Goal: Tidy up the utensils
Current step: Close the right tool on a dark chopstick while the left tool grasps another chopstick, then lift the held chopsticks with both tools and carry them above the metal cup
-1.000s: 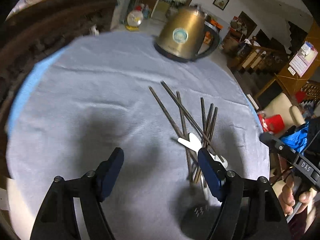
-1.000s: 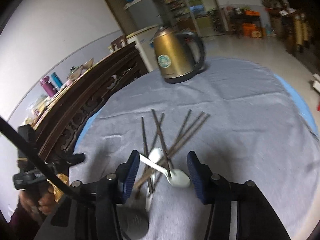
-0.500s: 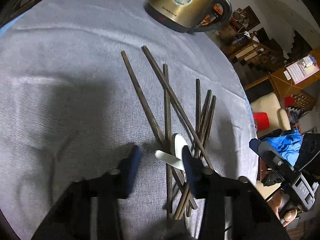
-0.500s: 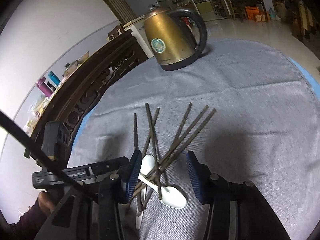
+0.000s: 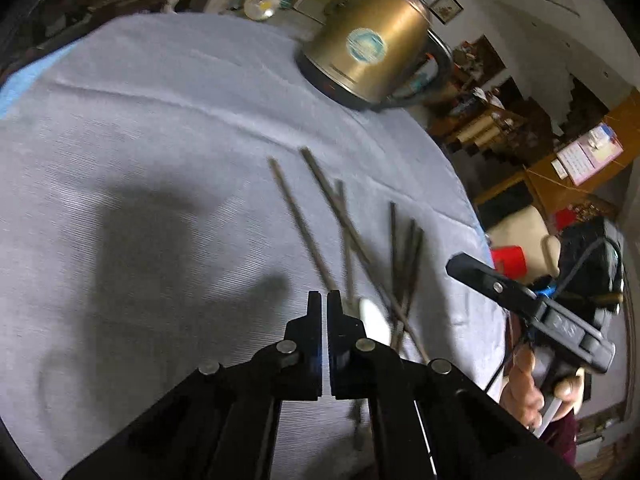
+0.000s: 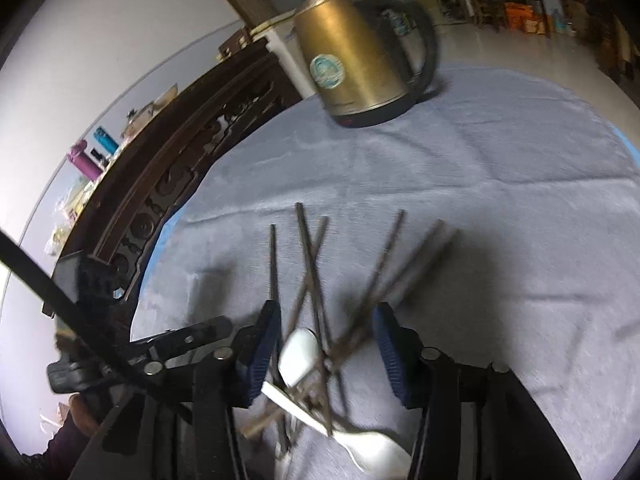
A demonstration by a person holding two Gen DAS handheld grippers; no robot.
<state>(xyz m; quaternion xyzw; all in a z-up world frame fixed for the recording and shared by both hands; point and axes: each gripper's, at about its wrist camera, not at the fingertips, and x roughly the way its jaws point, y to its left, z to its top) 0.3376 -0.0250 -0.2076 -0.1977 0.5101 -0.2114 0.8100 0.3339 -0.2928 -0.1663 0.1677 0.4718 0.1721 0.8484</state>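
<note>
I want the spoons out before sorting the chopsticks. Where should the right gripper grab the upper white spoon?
Probably by the bowl of the upper white spoon, coming straight down from above. It lies exposed between the open right gripper fingers, while its handle seems buried under the crossed chopsticks.

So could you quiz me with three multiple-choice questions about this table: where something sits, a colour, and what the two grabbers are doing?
1. Where does the kettle stand?
A. beyond the chopsticks
B. on the floor
C. on top of the spoons

2. What colour are the spoons?
A. red
B. white
C. green

3. How is the left gripper?
A. wide open
B. fingers shut together
C. out of view

Answers: 1 A, it stands at the cloth's far side; 2 B, both look white; 3 B, while the right gripper gapes.
</note>
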